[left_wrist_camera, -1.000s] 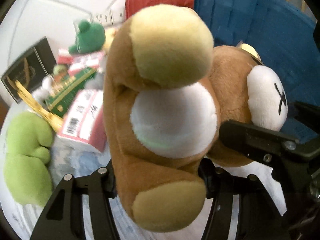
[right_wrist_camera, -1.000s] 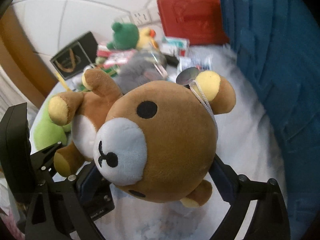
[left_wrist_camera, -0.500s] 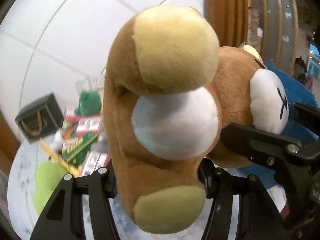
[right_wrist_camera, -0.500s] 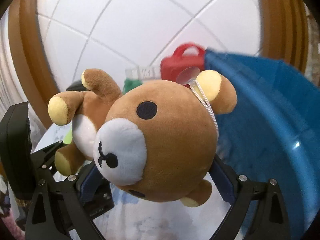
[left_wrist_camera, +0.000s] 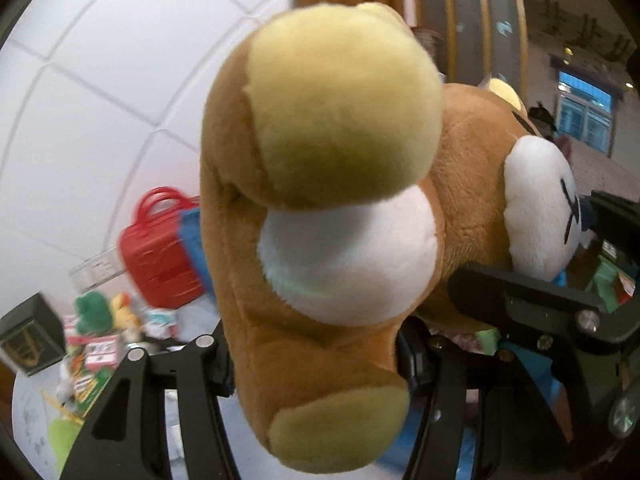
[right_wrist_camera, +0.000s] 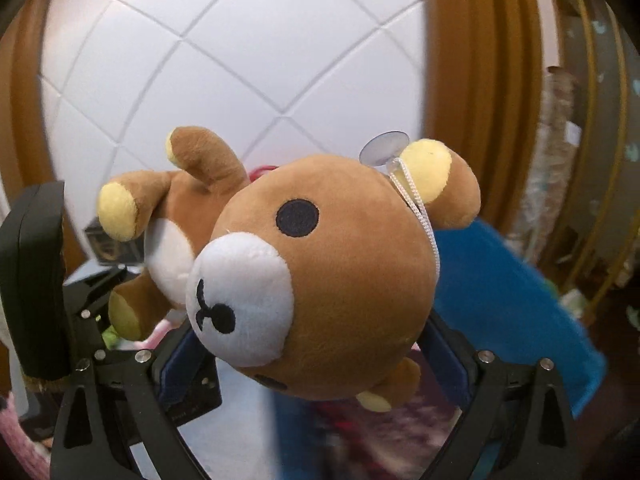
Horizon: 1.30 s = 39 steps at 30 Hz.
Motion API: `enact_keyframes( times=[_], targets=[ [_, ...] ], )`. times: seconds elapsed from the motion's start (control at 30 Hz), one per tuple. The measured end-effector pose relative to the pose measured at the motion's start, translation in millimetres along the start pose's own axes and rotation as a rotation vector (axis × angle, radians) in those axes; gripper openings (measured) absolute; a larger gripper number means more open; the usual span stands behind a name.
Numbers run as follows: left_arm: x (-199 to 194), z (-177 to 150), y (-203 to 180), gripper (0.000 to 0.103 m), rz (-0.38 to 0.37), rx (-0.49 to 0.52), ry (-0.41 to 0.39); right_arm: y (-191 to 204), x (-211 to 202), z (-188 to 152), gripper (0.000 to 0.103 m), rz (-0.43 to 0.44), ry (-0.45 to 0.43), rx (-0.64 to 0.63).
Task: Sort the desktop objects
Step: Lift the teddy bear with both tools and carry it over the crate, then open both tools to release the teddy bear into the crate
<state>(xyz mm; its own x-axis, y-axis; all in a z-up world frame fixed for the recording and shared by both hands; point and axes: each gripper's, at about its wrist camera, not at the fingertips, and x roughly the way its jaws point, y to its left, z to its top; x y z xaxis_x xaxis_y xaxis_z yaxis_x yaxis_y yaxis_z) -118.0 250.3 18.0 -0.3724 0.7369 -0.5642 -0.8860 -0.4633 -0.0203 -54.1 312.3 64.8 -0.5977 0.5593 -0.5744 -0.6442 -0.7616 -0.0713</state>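
Two grippers – left gripper point(left_wrist_camera: 316, 354) clamps teddy bear point(left_wrist_camera: 320, 240) body | right gripper point(right_wrist_camera: 316, 354) clamps head – aloft

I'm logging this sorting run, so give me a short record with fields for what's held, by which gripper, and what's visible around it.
held object: brown plush bear
left gripper: shut on the bear's body
right gripper: shut on the bear's head
bear attachment: white cord and clear suction cup at its ear
bear position: lifted, off the table
below bear: blue bin
background: red case, green plush, dark box
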Motion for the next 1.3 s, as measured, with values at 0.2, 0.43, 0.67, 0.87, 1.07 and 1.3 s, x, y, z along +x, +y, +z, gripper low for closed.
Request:
enact_keyframes(
  times=[0.2,0.43,0.67,0.87,1.07,1.3],
  targets=[
    [47.4,22.7,-62.2,0.058,-0.029,0.033,0.103,-84.4,11.5,-4.4,0.098,-0.003,0.098,0.045],
    [101.7,22.9,-79.3,0.058,-0.028,0.032,0.254,-147.1,44.8,-21.1,0.098,0.074,0.211,0.118],
    [112.2,10.1,-94.4,0.063,-0.003,0.034,0.355,-166.3,60.2,-33.7,0.098,0.075,0.253,0.099],
    [108.5,-0.7,-86.0,0.065,0.032,0.039,0.365,-161.7,60.3,-32.1,0.102,0.058,0.266,0.052],
    [99.4,-8.0,-82.4,0.067,0.056,0.033,0.372,-137.3,65.2,-38.8,0.103,0.041,0.300,-0.010],
    [88.4,-15.4,-59.5,0.067,0.070,0.012,0.356,-117.3,62.4,-35.4,0.103,0.052,0.294,-0.039]
  ],
)
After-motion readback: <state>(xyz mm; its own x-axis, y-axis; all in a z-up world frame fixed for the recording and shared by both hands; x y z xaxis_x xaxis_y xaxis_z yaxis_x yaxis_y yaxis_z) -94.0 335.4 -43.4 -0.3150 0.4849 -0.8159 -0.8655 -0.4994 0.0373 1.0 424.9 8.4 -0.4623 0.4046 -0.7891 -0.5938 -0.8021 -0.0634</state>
